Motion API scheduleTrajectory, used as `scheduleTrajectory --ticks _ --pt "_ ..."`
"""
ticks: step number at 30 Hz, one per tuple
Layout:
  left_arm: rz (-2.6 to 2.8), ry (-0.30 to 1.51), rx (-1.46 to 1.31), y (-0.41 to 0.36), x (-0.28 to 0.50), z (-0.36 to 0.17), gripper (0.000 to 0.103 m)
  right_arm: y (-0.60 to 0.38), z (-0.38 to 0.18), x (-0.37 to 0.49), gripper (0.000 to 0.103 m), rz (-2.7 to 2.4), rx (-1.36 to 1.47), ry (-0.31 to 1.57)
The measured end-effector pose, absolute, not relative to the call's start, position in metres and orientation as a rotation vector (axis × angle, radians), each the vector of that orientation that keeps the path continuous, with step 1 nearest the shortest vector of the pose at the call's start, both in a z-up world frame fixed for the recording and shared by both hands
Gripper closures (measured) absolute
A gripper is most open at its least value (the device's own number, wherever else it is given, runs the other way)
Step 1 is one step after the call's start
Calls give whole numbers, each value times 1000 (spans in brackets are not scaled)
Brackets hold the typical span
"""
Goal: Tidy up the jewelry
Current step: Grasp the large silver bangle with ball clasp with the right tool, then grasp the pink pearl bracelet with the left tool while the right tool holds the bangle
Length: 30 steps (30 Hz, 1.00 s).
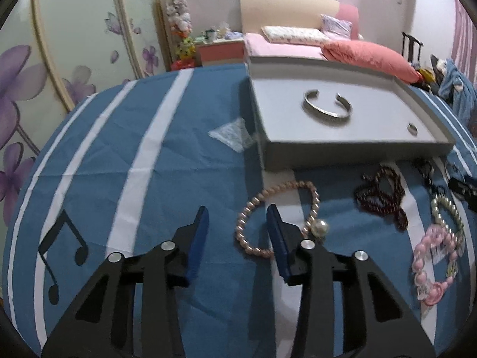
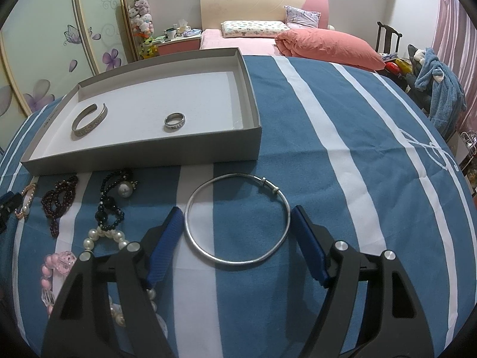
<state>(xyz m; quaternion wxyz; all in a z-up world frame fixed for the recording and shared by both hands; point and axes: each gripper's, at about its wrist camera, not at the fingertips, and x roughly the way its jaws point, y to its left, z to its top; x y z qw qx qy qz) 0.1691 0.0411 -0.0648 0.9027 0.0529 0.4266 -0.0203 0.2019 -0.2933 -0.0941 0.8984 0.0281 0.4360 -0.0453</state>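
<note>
In the left wrist view a pink pearl bracelet (image 1: 286, 185) with one big pearl lies on the blue striped cloth. My left gripper (image 1: 237, 208) is open. Its right finger lies over the loop, and the loop's left strand sits in the gap untouched. In the right wrist view a thin silver bangle (image 2: 238, 261) lies flat on the cloth. My right gripper (image 2: 237, 210) spans it, a blue pad against each side. The grey box (image 2: 143, 155) behind holds a silver cuff (image 2: 86, 126) and a ring (image 2: 174, 125).
Dark red beads (image 1: 381, 194), a white pearl bracelet (image 1: 447, 211) and a pink bead bracelet (image 1: 429, 256) lie right of the left gripper. A black bead string (image 2: 110, 208) lies left of the bangle. A small plastic bag (image 1: 232, 132) sits beside the box (image 1: 357, 149).
</note>
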Motion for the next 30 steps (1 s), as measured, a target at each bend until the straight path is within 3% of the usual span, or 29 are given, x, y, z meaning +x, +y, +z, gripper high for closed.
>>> scheduleTrajectory --ticks 7,17,24,30 --pt "-70 885 121 38 164 -66 77 -292 -94 201 31 -89 53 904" --pt "-71 891 119 38 164 -66 78 -288 -95 200 31 -79 42 905" --pt "-85 884 144 29 162 -65 96 -288 -95 197 31 -73 37 905" --pt "-87 891 142 27 162 -64 96 -288 -94 195 30 -63 38 910"
